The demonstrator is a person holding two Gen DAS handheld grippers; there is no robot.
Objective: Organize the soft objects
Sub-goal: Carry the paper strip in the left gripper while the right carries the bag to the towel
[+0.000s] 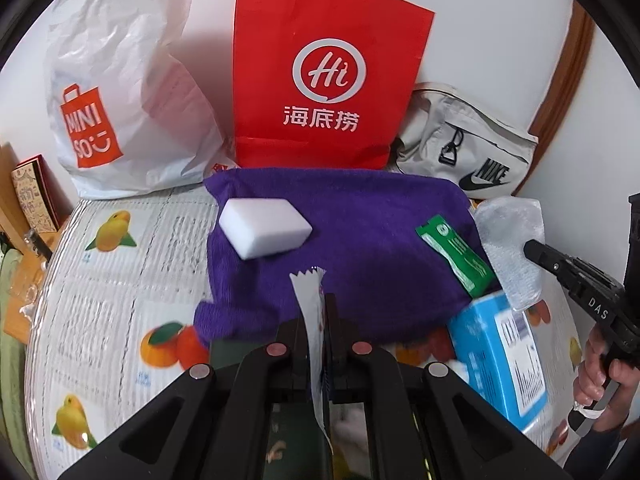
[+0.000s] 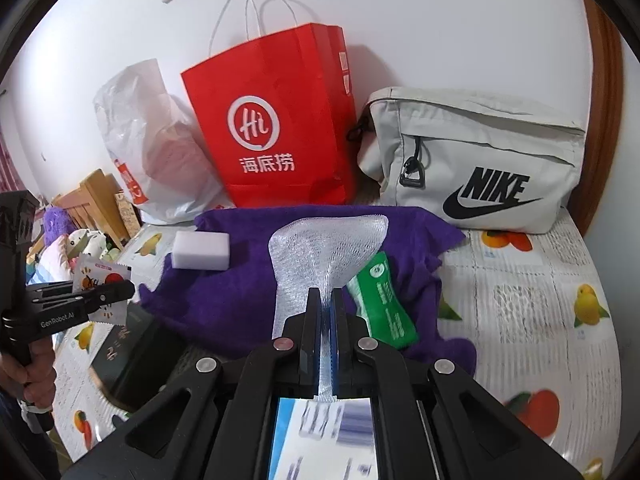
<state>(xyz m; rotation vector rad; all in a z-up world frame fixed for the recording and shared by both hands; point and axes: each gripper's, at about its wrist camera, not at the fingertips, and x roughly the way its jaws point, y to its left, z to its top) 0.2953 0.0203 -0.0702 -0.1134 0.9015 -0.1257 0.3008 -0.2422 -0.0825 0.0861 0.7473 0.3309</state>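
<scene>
My left gripper (image 1: 316,308) is shut on a thin white sachet (image 1: 308,292) with a zigzag edge. From the right wrist view, this sachet (image 2: 100,280) shows orange and red print in the left gripper (image 2: 130,290). My right gripper (image 2: 326,294) is shut on a white foam net sleeve (image 2: 328,240); the left wrist view has that gripper (image 1: 530,248) and the sleeve (image 1: 512,240) at the right. Both hang over a purple towel (image 1: 360,248) (image 2: 240,284). On the towel lie a white sponge block (image 1: 265,227) (image 2: 201,250) and a green sachet (image 1: 456,256) (image 2: 384,304).
Along the wall stand a white Miniso plastic bag (image 1: 120,100), a red paper bag (image 1: 324,80) and a grey Nike bag (image 2: 480,160). A blue box (image 1: 500,356) and a dark box (image 2: 128,344) lie near the towel on the fruit-print tablecloth (image 2: 540,280).
</scene>
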